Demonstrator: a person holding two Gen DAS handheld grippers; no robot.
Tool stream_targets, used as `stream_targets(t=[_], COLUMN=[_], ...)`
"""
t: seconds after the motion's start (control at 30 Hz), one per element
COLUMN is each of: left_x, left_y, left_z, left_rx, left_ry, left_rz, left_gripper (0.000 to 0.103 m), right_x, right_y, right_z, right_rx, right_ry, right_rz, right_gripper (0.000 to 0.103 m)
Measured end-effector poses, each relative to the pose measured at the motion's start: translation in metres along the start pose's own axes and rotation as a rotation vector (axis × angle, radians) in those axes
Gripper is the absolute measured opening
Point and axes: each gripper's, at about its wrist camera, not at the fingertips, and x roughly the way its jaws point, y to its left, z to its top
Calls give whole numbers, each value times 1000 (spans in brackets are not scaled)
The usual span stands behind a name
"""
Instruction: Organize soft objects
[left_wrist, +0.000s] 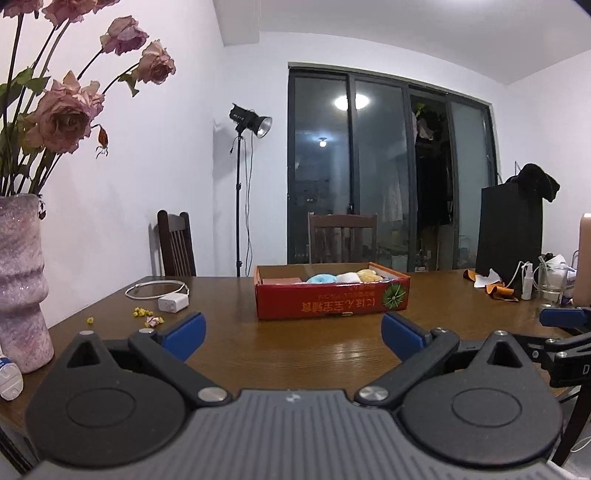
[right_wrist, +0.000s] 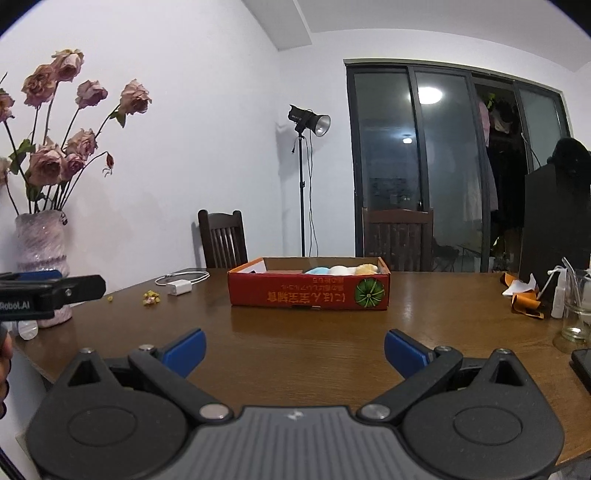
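I see the brown surface lying bare between me and the red box, which sits mid-surface, well clear of every edge. Blue, white and yellow soft objects rest inside it. My left claw and right claw both gape empty.

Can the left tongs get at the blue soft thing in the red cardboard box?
Probably yes: left tongs stand open, bare table in between, red cardboard box open-topped, blue soft thing exposed.
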Motion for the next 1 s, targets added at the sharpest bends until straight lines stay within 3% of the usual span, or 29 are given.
stream_targets(t=[1.0], left_x=[6], left_y=[-1], left_z=[-9], left_rx=[-1], left_ry=[37], left_rz=[-13], left_gripper=[103], right_x=[7], right_y=[-7], right_z=[-8], right_rx=[45], right_ry=[15], right_rz=[-26], right_gripper=[103])
